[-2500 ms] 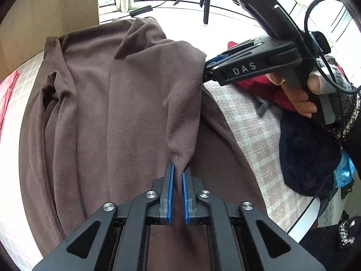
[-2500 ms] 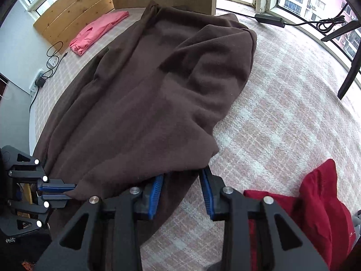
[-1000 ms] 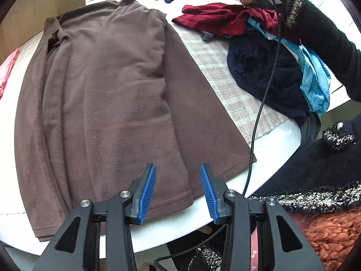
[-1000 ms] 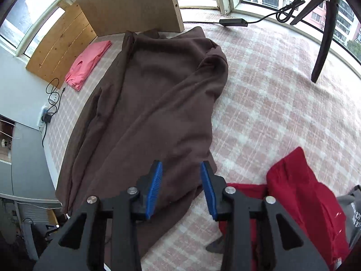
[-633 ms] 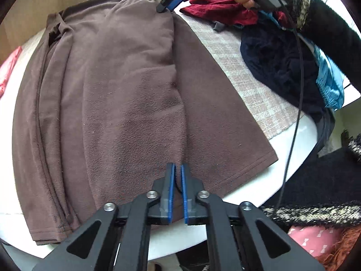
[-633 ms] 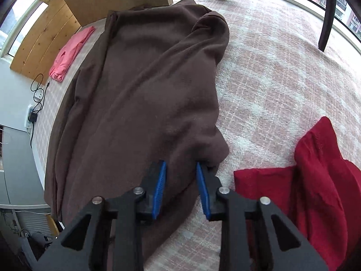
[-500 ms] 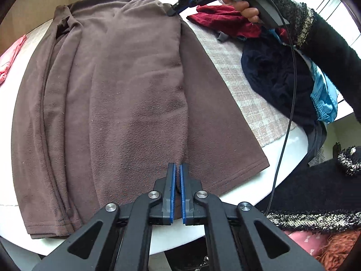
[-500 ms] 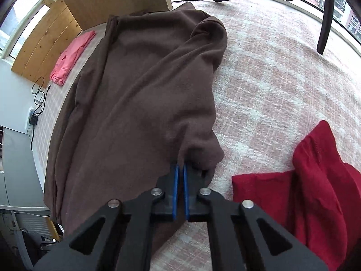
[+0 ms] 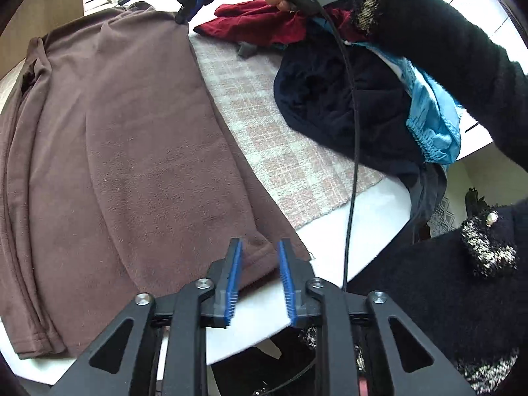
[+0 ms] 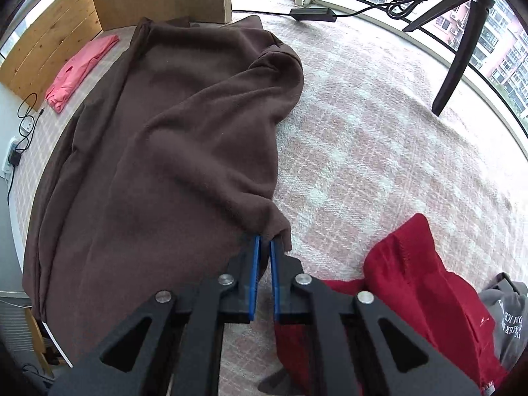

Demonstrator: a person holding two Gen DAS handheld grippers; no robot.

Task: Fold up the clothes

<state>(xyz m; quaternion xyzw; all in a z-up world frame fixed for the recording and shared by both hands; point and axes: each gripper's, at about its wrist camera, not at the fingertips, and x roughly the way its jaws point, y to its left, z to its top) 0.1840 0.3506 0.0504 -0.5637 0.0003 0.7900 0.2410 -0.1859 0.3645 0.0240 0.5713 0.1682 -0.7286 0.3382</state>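
The round white table (image 9: 333, 231) carries everything, with a pink-and-white checked cloth (image 10: 379, 138) spread over most of its top. No basket, box or other container shows in either view — the clothes lie straight on the cloth.

Largest of them is the long brown fleece garment (image 9: 125, 151), laid lengthwise and filling the left wrist view from 12 o'clock round to 8 o'clock. Its hem corner sits at 6 o'clock, directly between the blue pads of the left gripper (image 9: 259, 264); those jaws are opening and stand clear of the fabric on both sides, so nothing is grasped.

In the right wrist view the same garment fills the span from 11 o'clock down to 7 o'clock, with a thick fold running down to 6 o'clock. There the right gripper (image 10: 265, 257) has a bunched edge of the fold between its pads, the jaws just beginning to part yet the fleece pinched between them.

A heap of navy, blue and dark red clothes (image 9: 346, 99) lies at 2 o'clock in the left view, beyond the brown garment's edge. A small folded pink garment (image 10: 79, 69) rests at 10 o'clock in the right view, well apart.
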